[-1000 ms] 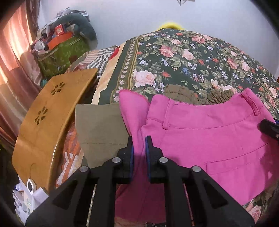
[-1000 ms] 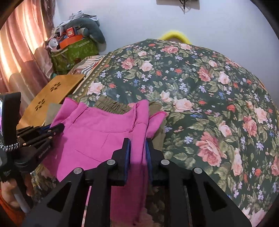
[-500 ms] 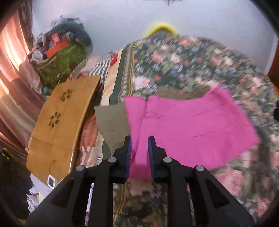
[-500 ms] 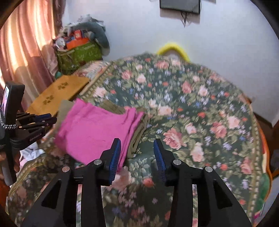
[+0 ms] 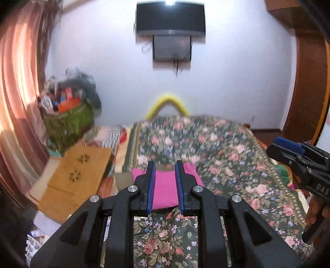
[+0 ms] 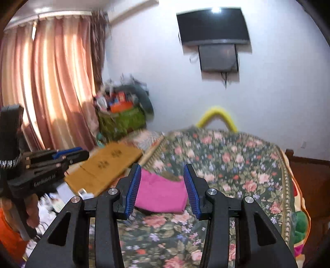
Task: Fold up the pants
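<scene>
Beyond both grippers — folded pants (image 5: 165,190).

Wall-mounted television (image 5: 170,18), floral bedspread (image 5: 226,148)

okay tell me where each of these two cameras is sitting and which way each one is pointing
Left wrist: sits on the left gripper, facing along its open fingers over the bed at the pink pants, with the TV on the far wall; the right gripper shows at right.
Right wrist: sits on the right gripper, facing the same way from further right; the left gripper and its hand show at left.
Shared: pants, bed, TV, wooden board.
</scene>
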